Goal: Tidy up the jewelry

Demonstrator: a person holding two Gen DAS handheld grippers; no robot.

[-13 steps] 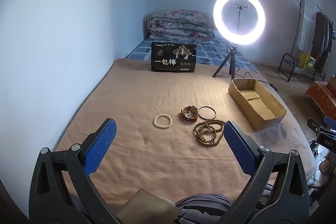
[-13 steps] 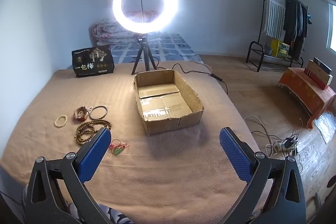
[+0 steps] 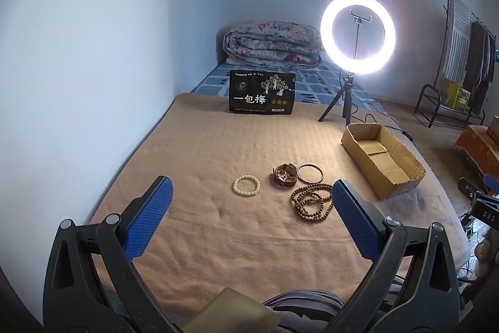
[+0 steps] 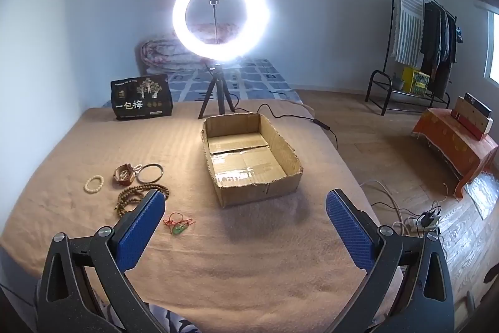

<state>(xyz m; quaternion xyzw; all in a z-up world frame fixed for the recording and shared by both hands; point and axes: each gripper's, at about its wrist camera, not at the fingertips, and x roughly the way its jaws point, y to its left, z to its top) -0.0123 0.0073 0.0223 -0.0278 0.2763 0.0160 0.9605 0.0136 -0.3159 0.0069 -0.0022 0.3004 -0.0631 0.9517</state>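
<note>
Nothing has moved since the earlier frame. Your jewelry lies on the bed (image 3: 218, 145): white bracelet (image 3: 246, 184), watch (image 3: 284, 174), bangle (image 3: 310, 173) and brown beads (image 3: 312, 201) close together, a red-corded pendant (image 4: 178, 223) nearer you. Beside them to the right sits the box (image 4: 249, 155). Your left claw (image 3: 249, 219) and right claw (image 4: 246, 228) both gape wide, holding nothing.

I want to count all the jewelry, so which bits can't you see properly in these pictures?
- Brown beads: left view, right edge hidden behind the left claw's finger; right view, partly behind the right claw's finger.
- Red string charm: right view only, too small to identify.
- Pile by the bangle: tangled, pieces can't be separated.
- Box: left view, near wall hides part of its floor.
</note>
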